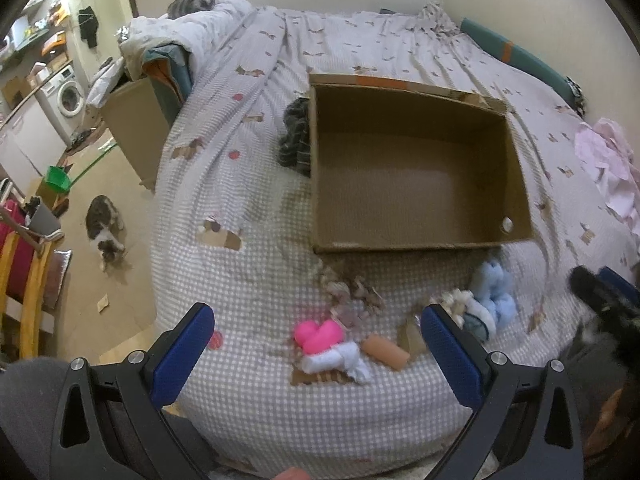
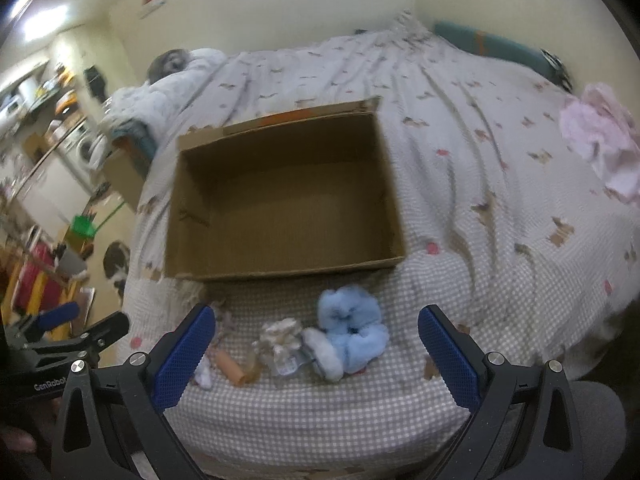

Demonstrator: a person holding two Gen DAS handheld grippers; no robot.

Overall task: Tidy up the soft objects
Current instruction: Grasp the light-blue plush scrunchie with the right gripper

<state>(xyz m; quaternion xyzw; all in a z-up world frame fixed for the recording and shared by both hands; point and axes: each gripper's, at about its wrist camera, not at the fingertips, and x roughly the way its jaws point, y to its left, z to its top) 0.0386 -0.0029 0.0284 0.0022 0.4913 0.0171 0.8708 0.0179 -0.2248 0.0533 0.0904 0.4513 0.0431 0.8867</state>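
An open, empty cardboard box [image 1: 416, 236] [image 2: 280, 268] lies on the bed. In front of it lie a pink soft toy [image 1: 318, 334], a white rolled cloth [image 1: 332, 360], an orange roll [image 1: 386, 352] [image 2: 234, 368], a cream bundle [image 2: 280, 336] and a fluffy blue toy [image 1: 494, 292] [image 2: 352, 332]. My left gripper [image 1: 316, 344] is open above the pink toy and white cloth. My right gripper [image 2: 316, 344] is open above the cream bundle and blue toy, holding nothing.
The bed has a checked cover [image 1: 248, 272]. A dark striped cloth [image 1: 296, 136] lies left of the box, pink clothes [image 1: 608, 160] at the right. A cat [image 1: 105, 232] stands on the floor left, another [image 1: 192, 0] lies on the pillow.
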